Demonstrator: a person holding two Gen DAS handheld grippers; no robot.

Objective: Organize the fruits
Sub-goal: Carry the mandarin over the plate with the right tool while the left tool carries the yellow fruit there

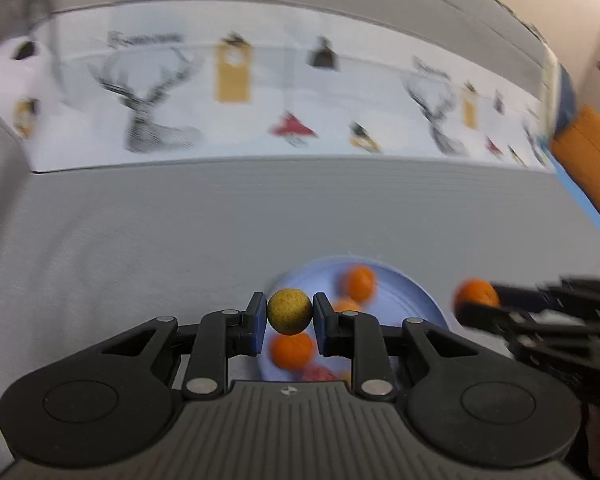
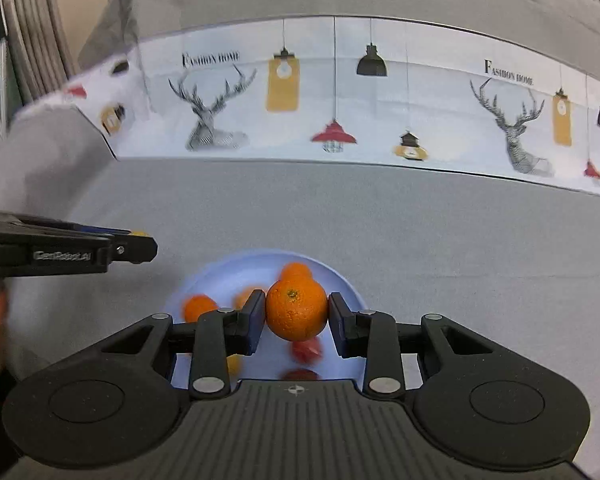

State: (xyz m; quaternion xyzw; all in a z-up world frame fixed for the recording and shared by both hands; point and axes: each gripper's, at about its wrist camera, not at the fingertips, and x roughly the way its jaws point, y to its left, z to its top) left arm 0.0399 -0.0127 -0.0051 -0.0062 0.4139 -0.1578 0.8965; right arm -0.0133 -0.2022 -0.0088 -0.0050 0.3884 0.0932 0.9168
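A small yellow-green fruit (image 1: pixel 289 311), round and speckled, sits clamped between the two blue pads of the left gripper (image 1: pixel 289 314), its sides touching both pads. Below and just beyond that gripper lies a pale blue plate (image 1: pixel 404 292) on a grey cloth (image 1: pixel 180 220) that covers the desk. On the plate are several blurred oranges: one directly under the held fruit (image 1: pixel 291 351), one farther ahead and to the right (image 1: pixel 359 282), and another partly hidden behind the right-hand pad. A reddish fruit (image 1: pixel 318 372) shows at the plate's near edge, close to the gripper body.

To the right of the left gripper, the right gripper (image 1: pixel 476 300) reaches in from the side with an orange (image 1: pixel 476 293) at its tip. From its own camera, that right gripper (image 2: pixel 297 312) is clamped on the orange (image 2: pixel 297 310), both pads pressed to its sides, the stem scar facing up. The same plate (image 2: pixel 340 284) lies beneath it, with more oranges (image 2: pixel 199 307) left of the held one and a red fruit (image 2: pixel 306 352) just under it. Far off to the left of this gripper, the left gripper (image 2: pixel 140 246) enters from the side, a sliver of yellow showing at its tip.

Beyond the plate, well ahead of both grippers, a white printed band (image 2: pixel 340 100) with deer heads, lamps and the words "Fashion home" runs across the grey cloth.
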